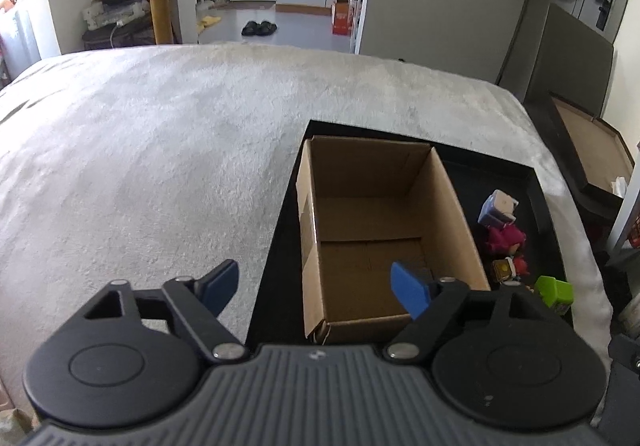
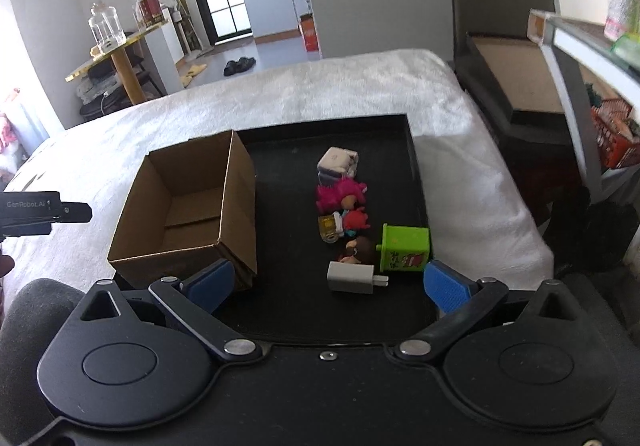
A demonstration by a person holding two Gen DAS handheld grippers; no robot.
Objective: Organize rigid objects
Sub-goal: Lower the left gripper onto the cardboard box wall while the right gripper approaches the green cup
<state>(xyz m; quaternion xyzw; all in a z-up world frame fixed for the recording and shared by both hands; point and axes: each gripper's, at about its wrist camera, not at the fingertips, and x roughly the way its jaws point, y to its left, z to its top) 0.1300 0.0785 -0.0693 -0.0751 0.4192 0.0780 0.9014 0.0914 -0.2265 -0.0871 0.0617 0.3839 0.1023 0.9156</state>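
Both grippers, left gripper [image 1: 316,288] and right gripper [image 2: 326,284], are hanging released and empty; the toys [image 2: 342,202], charger [image 2: 350,277] and green box [image 2: 405,248] are lying clustered at 3 o'clock of the empty cardboard box [image 2: 188,206] on the black tray [image 2: 412,166]. Risk: they're touching, so a pinch on one is likely nudging its neighbours. The small figures are too jumbled to identify.

A white fleece blanket [image 2: 120,150] is spread across the foreground surface. Behind it, a glass jar [image 2: 103,27] is set on a gold-edged side table [image 2: 110,60]. Black slippers [image 2: 239,65] are left on the grey floor, and an orange carton [image 2: 309,31] is stood beside the white cabinet [image 2: 267,8].
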